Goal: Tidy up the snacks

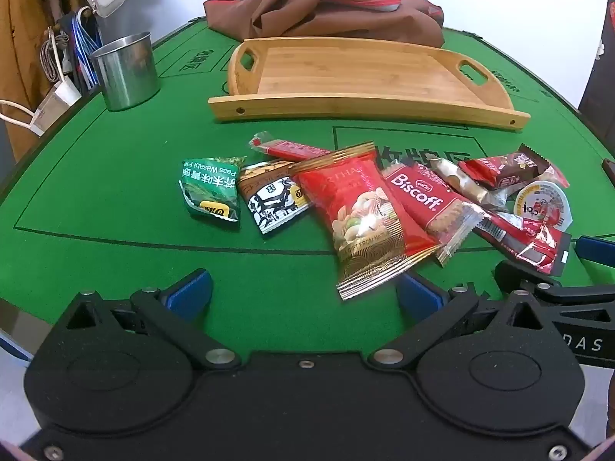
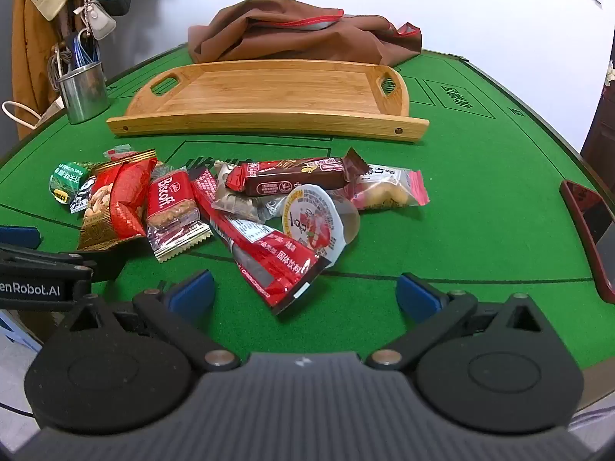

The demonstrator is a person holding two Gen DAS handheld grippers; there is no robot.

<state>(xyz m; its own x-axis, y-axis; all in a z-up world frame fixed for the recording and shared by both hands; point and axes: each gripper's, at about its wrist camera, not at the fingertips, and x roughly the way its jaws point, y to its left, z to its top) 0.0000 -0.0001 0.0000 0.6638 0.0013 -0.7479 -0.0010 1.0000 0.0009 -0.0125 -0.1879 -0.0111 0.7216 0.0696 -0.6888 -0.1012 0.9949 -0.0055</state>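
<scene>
table (image 1: pixel 96 192): green felt, printed lines
tray (image 1: pixel 361 77): bamboo, oblong, cut-out handles, bare
snacks (image 2: pixel 238 211): crinkly foil packets heaped before tray
left gripper (image 1: pixel 303 292): spread, nothing between
right gripper (image 2: pixel 305 292): spread, nothing between

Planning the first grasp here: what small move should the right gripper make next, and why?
Probably ease the right gripper forward onto the long red packet: its jaws are open and empty, that packet lies nearest between them, and the wooden tray holds nothing yet.
</scene>
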